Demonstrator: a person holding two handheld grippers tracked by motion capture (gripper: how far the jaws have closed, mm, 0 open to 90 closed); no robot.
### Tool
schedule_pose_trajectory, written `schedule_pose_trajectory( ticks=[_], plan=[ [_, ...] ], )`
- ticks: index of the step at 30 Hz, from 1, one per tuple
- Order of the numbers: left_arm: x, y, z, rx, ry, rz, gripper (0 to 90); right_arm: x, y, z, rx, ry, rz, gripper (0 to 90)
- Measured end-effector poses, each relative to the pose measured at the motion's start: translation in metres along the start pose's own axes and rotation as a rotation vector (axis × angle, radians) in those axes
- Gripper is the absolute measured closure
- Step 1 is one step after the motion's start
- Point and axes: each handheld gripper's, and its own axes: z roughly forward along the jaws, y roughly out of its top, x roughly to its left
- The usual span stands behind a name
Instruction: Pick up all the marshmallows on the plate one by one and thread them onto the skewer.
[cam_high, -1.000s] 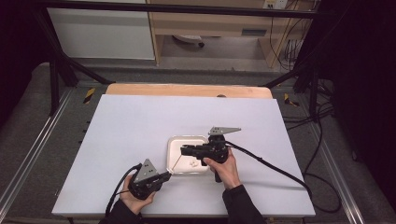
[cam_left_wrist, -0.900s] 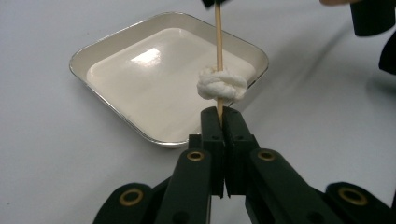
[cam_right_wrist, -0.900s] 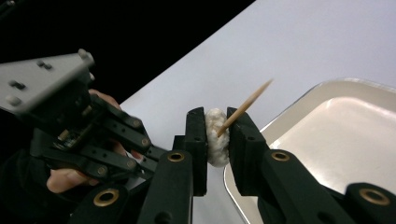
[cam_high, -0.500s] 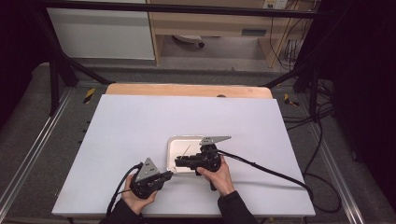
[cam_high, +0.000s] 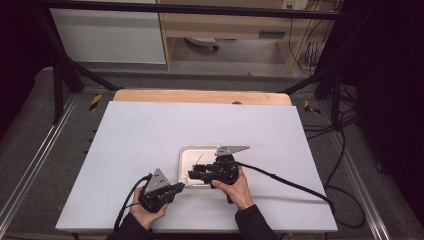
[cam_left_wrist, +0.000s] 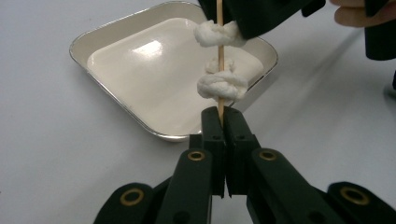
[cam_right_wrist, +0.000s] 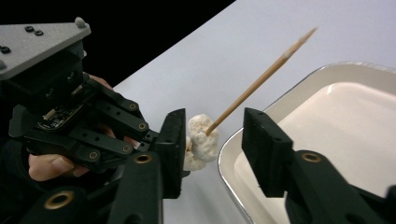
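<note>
A: Any writing you can read on the tray (cam_left_wrist: 116, 116) or the table (cam_high: 150, 130)?

B: None. Both are bare, with no label, brand or number.

A: The grey plate (cam_right_wrist: 32, 42) on the gripper?

B: Just screws, no letters or figures.

A: What about the black jaws, or the circuit board (cam_right_wrist: 58, 114) in the left gripper's body?

B: Nothing legible; any marks on the board are too small to tell.

A: The yellow-and-black bits (cam_high: 95, 101) at the frame's corners?

B: Warning stripes, no words.

A: And the pale strip (cam_high: 272, 34) on the shelf at the back?

B: Too blurred to read.
</note>
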Motion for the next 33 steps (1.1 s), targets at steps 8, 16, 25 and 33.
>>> schedule_pose_trajectory(
  ticks=[8,16,25,33],
  plan=[
    [0.002,-0.001,-0.002,0.001,0.003,-0.002,88.2,0.002,0.010,-0.017,0.001,-0.112,-0.088,34.2],
    [0.003,-0.001,-0.002,0.013,0.003,0.006,88.1,-0.003,0.006,-0.027,0.028,-0.225,-0.159,15.1],
    [0.005,-0.001,-0.004,0.010,0.002,0.002,88.1,-0.015,-0.001,-0.034,0.095,-0.293,-0.171,6.9],
    [0.004,-0.001,-0.006,0.005,-0.001,0.006,88.0,-0.018,-0.005,-0.029,0.131,-0.336,-0.196,6.3]
  ],
)
